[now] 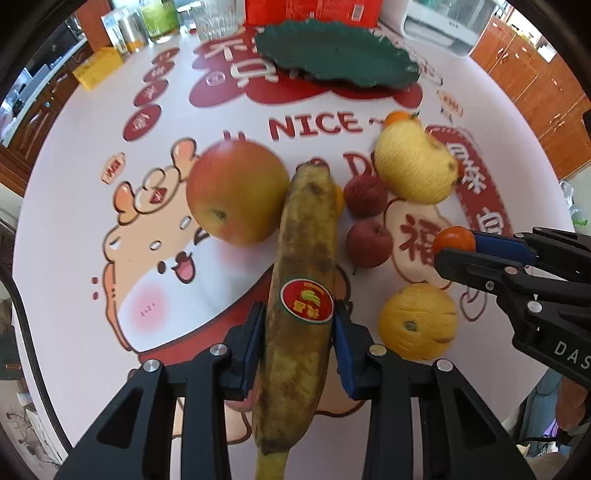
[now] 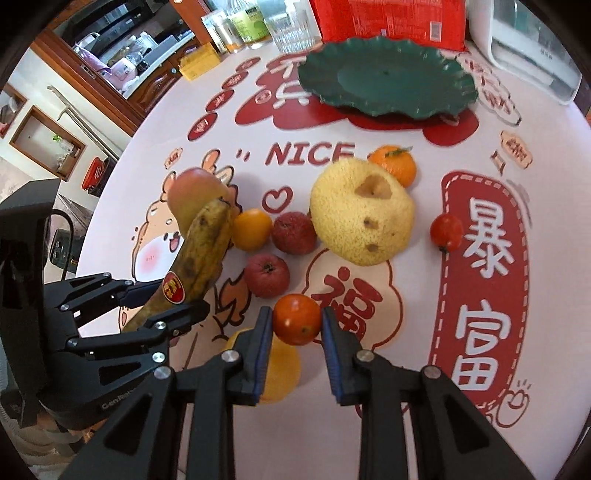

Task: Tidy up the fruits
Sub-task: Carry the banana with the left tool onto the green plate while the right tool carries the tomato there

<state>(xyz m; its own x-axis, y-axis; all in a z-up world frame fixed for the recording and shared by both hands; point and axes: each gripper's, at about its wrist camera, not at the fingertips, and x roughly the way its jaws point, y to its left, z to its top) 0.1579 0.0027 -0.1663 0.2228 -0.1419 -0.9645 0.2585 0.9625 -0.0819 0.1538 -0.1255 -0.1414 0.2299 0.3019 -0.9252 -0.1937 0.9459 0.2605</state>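
Observation:
My left gripper (image 1: 297, 314) is shut on a brown-spotted banana (image 1: 301, 266) with a red sticker, held above the table; it also shows in the right wrist view (image 2: 201, 243). My right gripper (image 2: 297, 319) is shut on a small red-orange tomato (image 2: 297, 319), also seen in the left wrist view (image 1: 454, 240). An empty dark green scalloped plate (image 2: 384, 79) sits at the far side. On the cloth lie a large apple (image 1: 236, 192), a yellow pear-like fruit (image 2: 360, 210), two small dark red fruits (image 2: 293, 232), an orange (image 1: 417, 321), a tangerine (image 2: 393, 164), and another small tomato (image 2: 446, 232).
A red box (image 2: 388, 20), glasses and jars (image 2: 288, 26), a yellow box (image 2: 197, 61) and a white appliance (image 2: 532, 55) line the far edge of the round table. A small orange fruit (image 2: 251, 229) lies by the banana tip.

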